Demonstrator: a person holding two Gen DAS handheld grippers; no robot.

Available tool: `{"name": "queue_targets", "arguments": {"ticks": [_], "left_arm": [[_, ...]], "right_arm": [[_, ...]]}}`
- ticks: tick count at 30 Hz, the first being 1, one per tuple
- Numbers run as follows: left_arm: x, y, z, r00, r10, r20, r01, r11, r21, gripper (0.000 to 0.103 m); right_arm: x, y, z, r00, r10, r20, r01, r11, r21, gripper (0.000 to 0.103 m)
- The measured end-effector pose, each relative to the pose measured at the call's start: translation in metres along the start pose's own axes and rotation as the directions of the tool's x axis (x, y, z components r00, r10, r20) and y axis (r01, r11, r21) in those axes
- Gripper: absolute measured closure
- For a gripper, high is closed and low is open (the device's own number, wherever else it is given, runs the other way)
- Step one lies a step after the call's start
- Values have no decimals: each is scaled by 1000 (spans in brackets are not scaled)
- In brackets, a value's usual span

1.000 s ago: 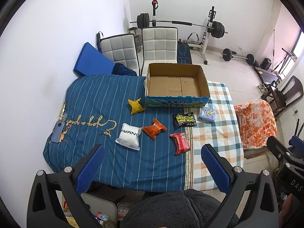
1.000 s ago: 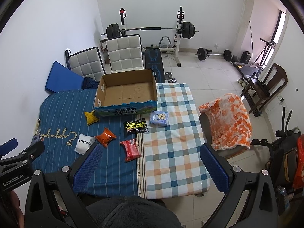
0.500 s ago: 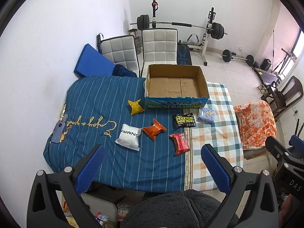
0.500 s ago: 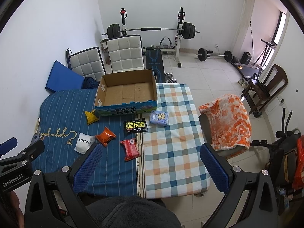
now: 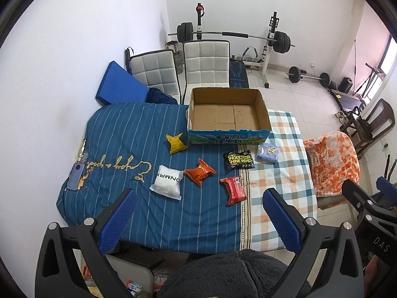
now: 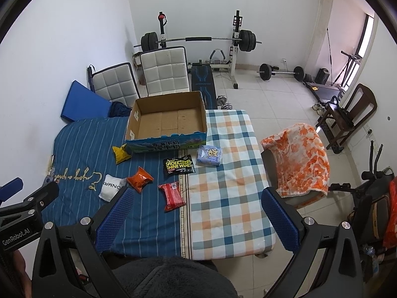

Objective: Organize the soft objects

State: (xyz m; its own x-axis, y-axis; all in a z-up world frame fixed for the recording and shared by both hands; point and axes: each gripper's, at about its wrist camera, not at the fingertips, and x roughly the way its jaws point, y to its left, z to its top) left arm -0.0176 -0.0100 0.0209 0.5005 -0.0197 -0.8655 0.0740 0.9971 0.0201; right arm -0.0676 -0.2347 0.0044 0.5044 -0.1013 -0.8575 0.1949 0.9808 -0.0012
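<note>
While tools gape, barbell rack [image 5: 233, 34] behind box [image 5: 227, 137].

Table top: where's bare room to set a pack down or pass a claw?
Free: the checked cloth right of the flat red packet; the striped blue cloth left of the open cardboard box, whose floor is bare. Crowded: before the box, from the white pouch to the pale blue tissue pack.
</note>
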Motion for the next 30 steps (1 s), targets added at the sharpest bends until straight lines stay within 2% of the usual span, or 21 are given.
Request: {"name": "queue_targets", "arguments": {"ticks": [25,30], "left_arm": [[6,-4,-2,1000,-1,-10,1,1000,-4,0],[32,5,0,999,12,-44,-13,999,-32,0]], "right_arm": [[1,-6,-1,1000,9,-14,-9,1000,12,0],[33,6,11,998,3,-60,-2,1000,15,0]]}}
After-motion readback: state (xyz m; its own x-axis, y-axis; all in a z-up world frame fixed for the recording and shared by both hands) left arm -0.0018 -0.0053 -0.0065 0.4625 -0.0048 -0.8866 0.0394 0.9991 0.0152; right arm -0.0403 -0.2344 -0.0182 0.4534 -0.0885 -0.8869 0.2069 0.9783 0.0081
